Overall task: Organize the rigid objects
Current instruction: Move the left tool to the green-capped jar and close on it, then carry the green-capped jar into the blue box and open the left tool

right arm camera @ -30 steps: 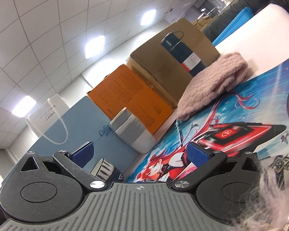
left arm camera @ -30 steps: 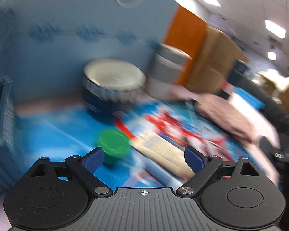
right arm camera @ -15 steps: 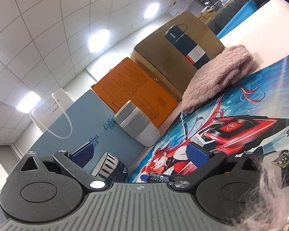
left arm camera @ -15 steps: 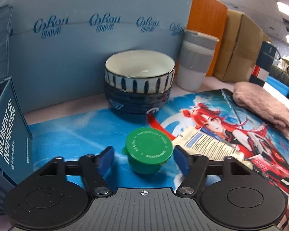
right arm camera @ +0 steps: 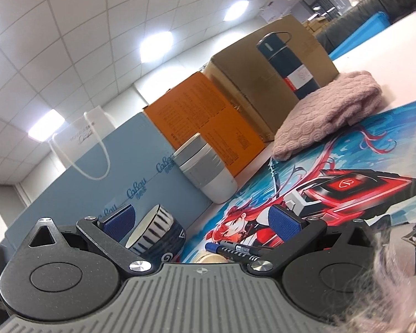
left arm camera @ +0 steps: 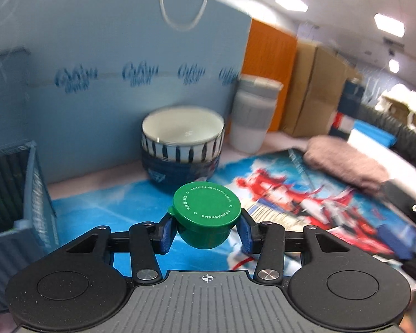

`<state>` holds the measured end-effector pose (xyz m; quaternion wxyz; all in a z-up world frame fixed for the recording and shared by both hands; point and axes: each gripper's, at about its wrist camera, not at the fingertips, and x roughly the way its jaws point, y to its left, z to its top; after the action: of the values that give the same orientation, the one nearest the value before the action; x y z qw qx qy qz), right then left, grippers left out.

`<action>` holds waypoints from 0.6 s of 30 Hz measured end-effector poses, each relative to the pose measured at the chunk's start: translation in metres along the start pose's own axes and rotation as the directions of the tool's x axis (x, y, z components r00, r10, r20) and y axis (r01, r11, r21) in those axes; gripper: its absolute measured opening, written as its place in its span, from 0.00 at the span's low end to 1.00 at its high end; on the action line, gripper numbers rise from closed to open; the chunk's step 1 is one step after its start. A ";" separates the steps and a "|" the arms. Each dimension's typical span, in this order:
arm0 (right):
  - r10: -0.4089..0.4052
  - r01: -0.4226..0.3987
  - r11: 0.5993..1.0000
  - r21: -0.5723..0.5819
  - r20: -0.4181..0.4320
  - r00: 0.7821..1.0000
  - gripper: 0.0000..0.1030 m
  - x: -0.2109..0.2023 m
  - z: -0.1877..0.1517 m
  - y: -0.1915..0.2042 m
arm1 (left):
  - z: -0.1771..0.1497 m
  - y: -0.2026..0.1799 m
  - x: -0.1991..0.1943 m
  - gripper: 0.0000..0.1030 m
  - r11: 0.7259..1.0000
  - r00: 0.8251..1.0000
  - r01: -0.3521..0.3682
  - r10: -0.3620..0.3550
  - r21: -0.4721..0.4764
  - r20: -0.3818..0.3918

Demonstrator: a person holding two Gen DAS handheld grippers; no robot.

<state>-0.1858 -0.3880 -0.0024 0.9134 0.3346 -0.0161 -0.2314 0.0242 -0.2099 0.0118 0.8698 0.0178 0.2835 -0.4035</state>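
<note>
A green cream jar [left arm camera: 206,208] with a flip lid hangs just above the blue picture mat [left arm camera: 102,202]. My left gripper [left arm camera: 207,222] is shut on it, one blue pad on each side of the jar's body. Behind the jar stand two stacked bowls [left arm camera: 181,141], a striped white one inside a dark blue one. In the right wrist view my right gripper [right arm camera: 202,222] is open and tilted, with nothing between its fingers. Beyond it are the stacked bowls [right arm camera: 155,233] and a blue marker pen [right arm camera: 233,248] lying on the mat.
A grey-and-white cup [left arm camera: 252,116] stands right of the bowls, against a blue paper bag [left arm camera: 124,55]. A blue storage bin [left arm camera: 14,194] is at the left. A pink towel [right arm camera: 327,119], a dark flask [right arm camera: 288,66], an orange box [right arm camera: 205,111] and a cardboard box line the back.
My left gripper's jaws closed from wide open onto the green jar, and the jar came up off the mat. The right gripper tipped slightly, bringing the pen into view.
</note>
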 end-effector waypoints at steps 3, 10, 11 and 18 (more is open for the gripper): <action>-0.008 0.008 0.999 -0.037 -0.012 1.000 1.00 0.003 -0.002 0.006 | 0.005 0.007 -0.028 0.43 0.999 0.997 0.043 -0.041 -0.023 0.058; 0.095 -0.103 0.992 -0.071 -0.105 0.990 1.00 0.012 0.001 0.041 | 0.017 0.035 -0.081 0.43 0.996 0.981 0.061 -0.046 -0.072 0.189; 0.119 -0.128 0.989 -0.074 -0.121 0.985 1.00 0.013 0.002 0.049 | 0.017 0.040 -0.086 0.43 0.995 0.979 0.053 -0.035 -0.081 0.201; 0.228 -0.262 0.949 -0.173 -0.193 0.954 1.00 0.022 0.000 0.117 | 0.022 0.083 -0.098 0.43 0.984 0.975 -0.053 0.088 -0.171 0.206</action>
<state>-0.1185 -0.3193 0.0673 0.9616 0.2566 0.0437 -0.0867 0.0432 -0.0918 0.0637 0.9073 -0.0871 0.2204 -0.3473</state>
